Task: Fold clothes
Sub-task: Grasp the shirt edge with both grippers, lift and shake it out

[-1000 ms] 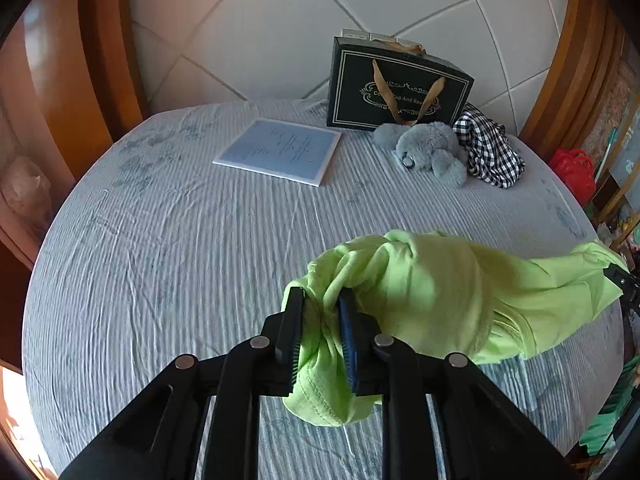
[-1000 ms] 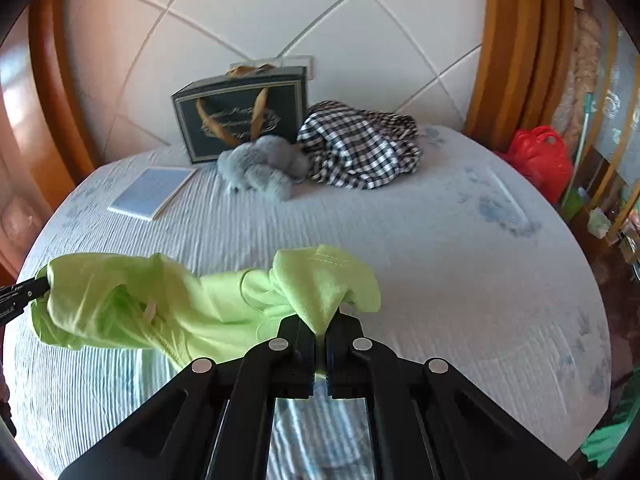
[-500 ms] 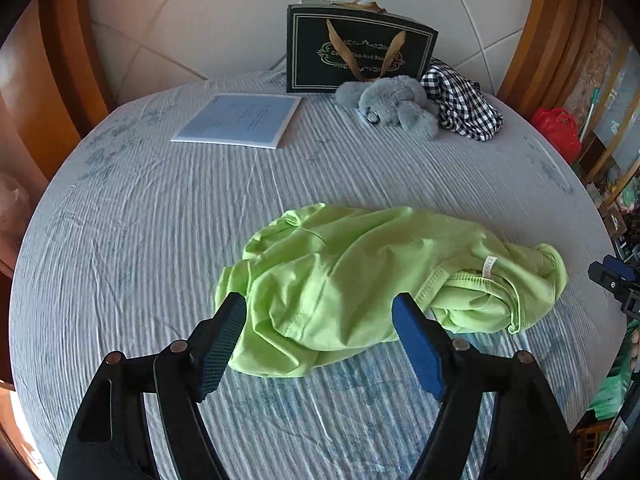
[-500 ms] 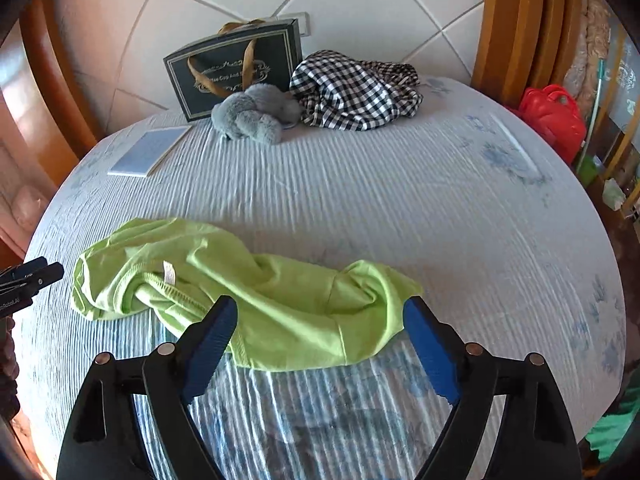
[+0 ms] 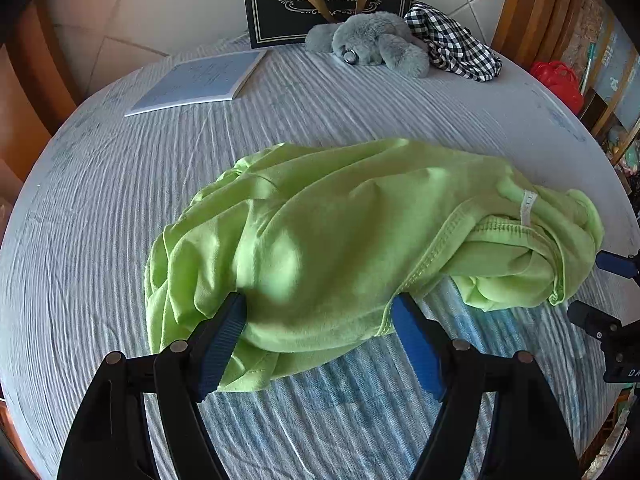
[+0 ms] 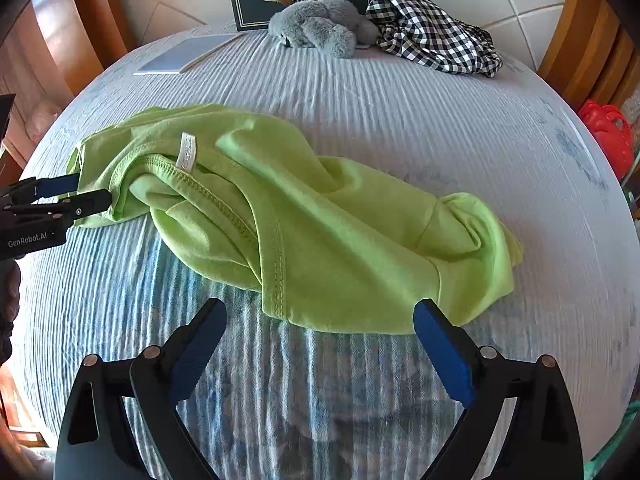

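Observation:
A lime-green shirt [image 5: 352, 240] lies crumpled on the striped bedspread [image 5: 120, 184], with its collar and white label to the right in the left wrist view. It also shows in the right wrist view [image 6: 320, 232], label to the left. My left gripper [image 5: 320, 320] is open, its blue pads straddling the shirt's near edge. My right gripper [image 6: 320, 320] is open just short of the shirt's hem. Each gripper's tips show at the other view's edge, beside the shirt's ends.
At the far side stand a dark gift bag [image 5: 328, 0], a grey plush toy [image 5: 372, 40], a black-and-white checked cloth [image 5: 456, 52] and a pale blue booklet [image 5: 200, 80]. A red bag [image 5: 560, 84] sits off the bed's right side. Wooden panels flank the padded headboard.
Both grippers opened and let go of the green shirt, which dropped from the air onto the bed. Both have since moved in closer to the shirt.

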Demonstrator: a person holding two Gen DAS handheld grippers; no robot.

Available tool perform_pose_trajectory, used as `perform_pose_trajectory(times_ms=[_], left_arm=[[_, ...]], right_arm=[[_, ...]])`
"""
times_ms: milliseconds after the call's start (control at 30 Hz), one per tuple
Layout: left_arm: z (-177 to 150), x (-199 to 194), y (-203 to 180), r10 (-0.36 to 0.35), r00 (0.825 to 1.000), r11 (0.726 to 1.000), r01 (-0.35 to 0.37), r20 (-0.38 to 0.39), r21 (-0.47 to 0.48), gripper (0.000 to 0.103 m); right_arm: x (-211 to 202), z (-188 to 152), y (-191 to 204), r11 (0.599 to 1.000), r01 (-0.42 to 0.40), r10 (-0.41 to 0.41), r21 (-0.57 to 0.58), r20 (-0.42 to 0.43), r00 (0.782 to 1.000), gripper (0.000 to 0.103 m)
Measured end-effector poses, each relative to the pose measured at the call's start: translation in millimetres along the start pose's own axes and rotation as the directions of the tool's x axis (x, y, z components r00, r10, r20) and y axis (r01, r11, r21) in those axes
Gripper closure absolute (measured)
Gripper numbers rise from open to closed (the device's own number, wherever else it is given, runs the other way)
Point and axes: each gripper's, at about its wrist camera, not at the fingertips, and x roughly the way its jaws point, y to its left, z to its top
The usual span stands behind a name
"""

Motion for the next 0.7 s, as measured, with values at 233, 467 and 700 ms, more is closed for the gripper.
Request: perform_pose_trajectory(times_ms=[233, 467, 700], left_arm=[[14, -8, 4, 0.003, 1.000, 1.000, -0.003, -0.004, -0.010, 0.096], [84, -41, -30, -0.017, 0.994, 0.998, 0.011, 0.104, 0.059, 0.098], [176, -84, -79, -0.057, 0.966, 0.987, 0.017, 0.250, 0.160, 0.098]], right_arm=[[3, 14, 0, 0.997, 0.067, -0.067, -0.037, -0.002, 0.998, 0.095], [-81, 57, -39, 0.997, 0.054, -0.066, 0.056, 0.240, 0.968, 0.095], [-140, 93, -94, 0.980, 0.128, -0.182, 0.156, 0.410, 0.894, 0.095]])
